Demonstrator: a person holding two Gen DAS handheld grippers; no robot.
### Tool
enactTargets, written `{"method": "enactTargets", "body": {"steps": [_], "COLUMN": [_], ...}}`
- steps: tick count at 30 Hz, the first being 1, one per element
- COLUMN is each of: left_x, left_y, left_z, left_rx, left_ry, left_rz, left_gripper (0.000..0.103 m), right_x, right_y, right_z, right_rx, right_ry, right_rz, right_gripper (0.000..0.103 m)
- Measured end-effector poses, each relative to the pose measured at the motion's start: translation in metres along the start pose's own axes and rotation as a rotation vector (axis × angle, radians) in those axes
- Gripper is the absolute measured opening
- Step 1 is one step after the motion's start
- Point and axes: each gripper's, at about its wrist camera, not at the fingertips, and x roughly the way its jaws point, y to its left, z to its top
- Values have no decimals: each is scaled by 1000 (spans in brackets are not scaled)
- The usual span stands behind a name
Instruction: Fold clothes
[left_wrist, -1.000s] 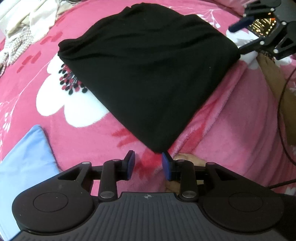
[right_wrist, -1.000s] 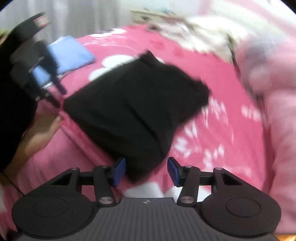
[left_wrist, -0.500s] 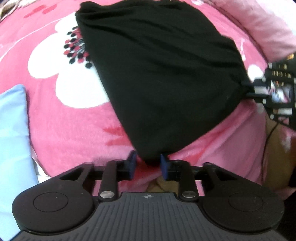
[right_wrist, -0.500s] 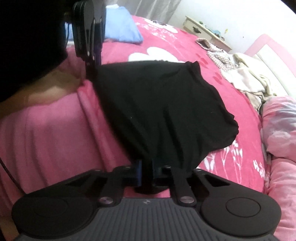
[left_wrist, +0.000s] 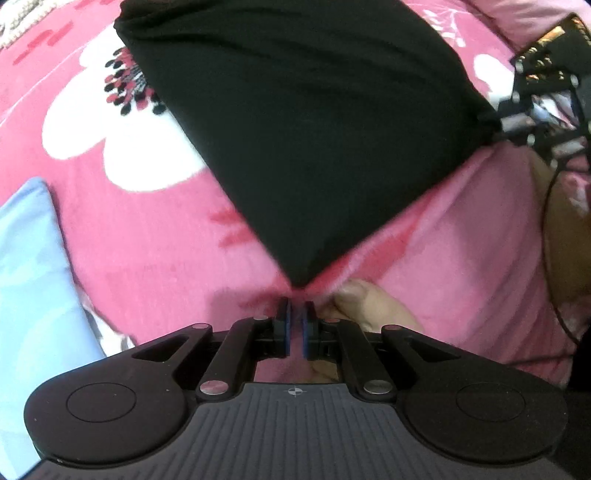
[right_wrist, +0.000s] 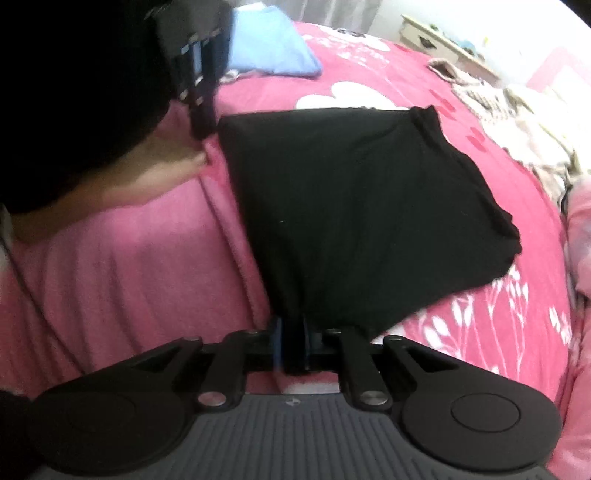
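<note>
Both tongs clamp down, left tongs (left_wrist: 294, 325) nearly shut just short of the black garment's (left_wrist: 314, 122) near corner, right tongs (right_wrist: 291, 343) pinching the other corner, garment already folded on the pink bed (left_wrist: 155, 236), one fold seemingly left.

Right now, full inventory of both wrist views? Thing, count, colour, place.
black garment: 1, black, folded flat mid-bed, near corners at both grippers
blanket: 1, pink with white flowers, covers bed
blue cloth: 1, light blue, far left on bed
pale clothes pile: 1 heap, cream and patterned, far right
cabinet: 1, white, beyond bed
left hand-held gripper: 1, black with blue pads, nearly shut at garment corner; grip unclear
right hand-held gripper: 1, black, shut on garment corner
person's hand: skin-toned, beside left gripper
</note>
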Motion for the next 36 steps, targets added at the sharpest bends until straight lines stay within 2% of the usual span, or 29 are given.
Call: {"method": "enactTargets", "body": {"steps": [4,6,10,12,14,15,19,21,24,26,27,29,33,34,36], "left_x": [-37,-50,-34,-21,-6,1,0,2,5,5,6,6,5,5,5], "left_y": [11,14,5,-5,-11,-11,-12,-12,-15,-17,-17,-16,-16,-16,-15], "left_z": [-8,-4,21,24,25,25,21,24,28,28,28,27,28,28,27], "left_rx": [-18,-44,-81,-64,-71,-79,-71,-70,-60,-66,-71,-80,-81,-78,-72], "left_ry": [-82,-148,-215,-252,-237,-219,-223,-217,-209,-212,-215,-221,-222,-221,-218], "left_rz": [1,14,-1,29,60,66,72,75,90,97,98,100,104,104,100], "left_gripper": [19,21,22,22,22,22,22,22,23,23,23,23,23,23,23], "right_x": [-35,-37,-14,2,16,17,21,8,9,26,37,60,55,49,38], "right_y": [-39,-58,-74,-78,-86,-95,-134,-145,-130,-111,-107,-112,-175,-180,-182], "right_z": [1,5,22,26,20,15,-7,-4,23,39,42,42,27,30,44], "right_rx": [205,283,317,317,333,364,486,524,415,304,265,226,452,434,356], "right_ry": [-118,-175,-209,-209,-184,-167,-99,-153,-224,-213,-190,-131,-126,-127,-108], "right_rz": [65,54,-10,-26,-58,-103,-280,-263,-146,-60,-53,-102,-208,-245,-235], "right_gripper": [14,14,14,14,11,6,6,6,8,7,6,5,0,7,8]}}
